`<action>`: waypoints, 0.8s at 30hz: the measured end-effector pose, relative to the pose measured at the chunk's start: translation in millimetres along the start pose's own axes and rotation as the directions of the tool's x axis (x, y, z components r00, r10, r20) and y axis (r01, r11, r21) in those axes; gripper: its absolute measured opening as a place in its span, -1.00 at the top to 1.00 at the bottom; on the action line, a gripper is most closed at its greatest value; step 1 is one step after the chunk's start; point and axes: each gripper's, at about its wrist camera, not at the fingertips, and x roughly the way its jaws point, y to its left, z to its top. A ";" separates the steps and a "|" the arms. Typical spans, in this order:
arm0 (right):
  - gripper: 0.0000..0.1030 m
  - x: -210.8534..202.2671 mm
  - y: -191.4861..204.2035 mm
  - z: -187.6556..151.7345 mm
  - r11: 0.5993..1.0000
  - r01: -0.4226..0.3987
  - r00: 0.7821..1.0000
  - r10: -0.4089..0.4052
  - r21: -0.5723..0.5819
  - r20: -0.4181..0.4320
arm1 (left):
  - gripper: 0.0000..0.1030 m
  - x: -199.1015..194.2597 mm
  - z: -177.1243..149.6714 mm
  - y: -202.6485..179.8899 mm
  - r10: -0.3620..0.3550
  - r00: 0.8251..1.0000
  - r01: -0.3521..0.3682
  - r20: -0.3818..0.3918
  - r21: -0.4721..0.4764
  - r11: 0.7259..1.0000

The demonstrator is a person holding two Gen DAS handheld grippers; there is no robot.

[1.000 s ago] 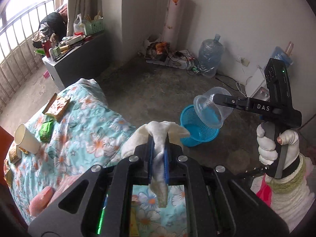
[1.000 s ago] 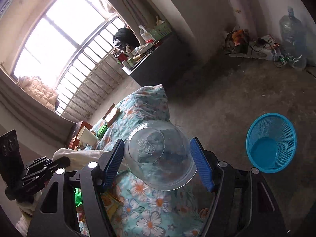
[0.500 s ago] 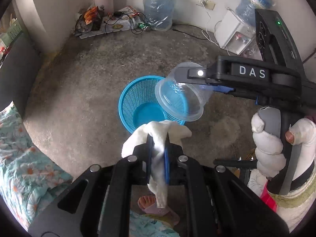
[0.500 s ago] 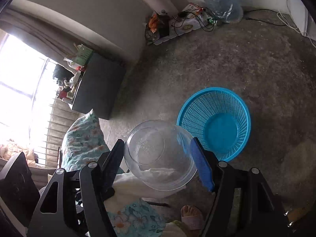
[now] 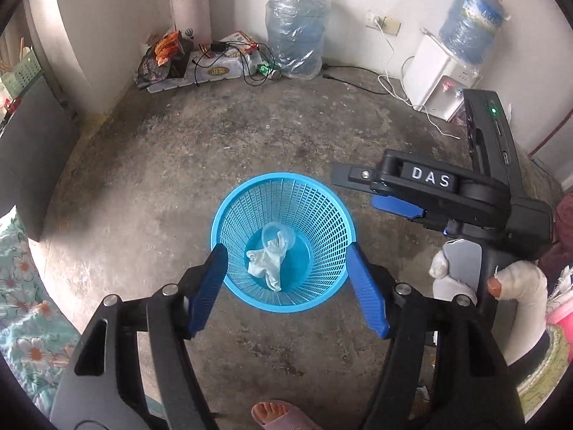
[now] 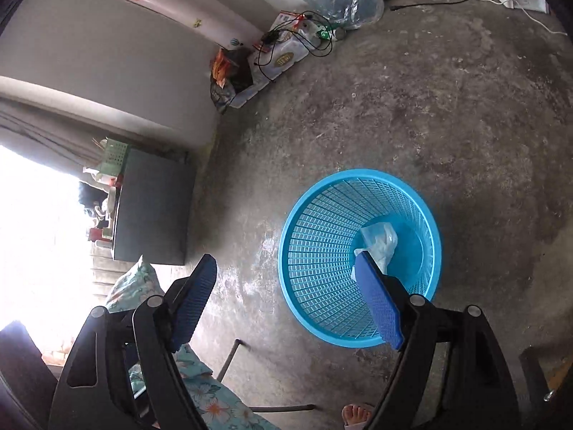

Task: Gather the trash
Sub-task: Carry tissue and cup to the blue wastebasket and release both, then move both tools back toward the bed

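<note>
I am over a bare concrete floor in a small room, grey walls ahead. Straight ahead of my left claw against the far wall stands a wrapped water jug; to its left lie a heap of cables and packets, and off to the right a dispenser carries a blue bottle.

The blue basket sits on the floor directly under my left claw, framed between its two blue fingers. Those fingers are spread wide with nothing between them. At the bottom of the basket lie a white tissue and a clear cup, the cup touching the tissue on its far side.

My right claw is likewise released, its jaws standing far apart and holding nothing. From its camera the basket lies ahead and to the right, with the right finger crossing in front of the near rim; the tissue and cup show as a pale lump just beyond that fingertip, too blurred to separate. In the left view the right claw hangs beside the basket's right rim, gripped by a white-gloved hand.

Below the left claw a foot in a pink sandal stands on the floor. To the left of both claws is the floral sheet, and further left a dark cabinet.
</note>
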 end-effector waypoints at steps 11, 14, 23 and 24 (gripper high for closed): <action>-0.55 -106.9 46.9 -95.2 0.979 0.089 0.967 -0.040 -0.186 0.250 | -0.32 -146.4 -41.9 -5.3 -0.133 0.966 0.116 0.223 0.089 0.989; -0.82 -131.3 71.4 -129.3 0.955 0.154 0.942 -0.065 -0.253 0.330 | -0.33 -190.8 -64.1 -0.9 -0.150 0.958 0.128 0.242 0.105 0.986; -0.88 -170.1 147.1 -218.7 0.812 0.196 0.940 0.004 -0.550 0.342 | -0.34 -324.6 -157.9 58.8 -0.046 0.928 0.093 0.370 -0.110 0.990; -0.88 -174.3 154.6 -223.9 0.802 0.167 0.948 0.030 -0.574 0.318 | -0.34 -339.3 -168.7 68.4 -0.019 0.924 0.079 0.383 -0.143 0.987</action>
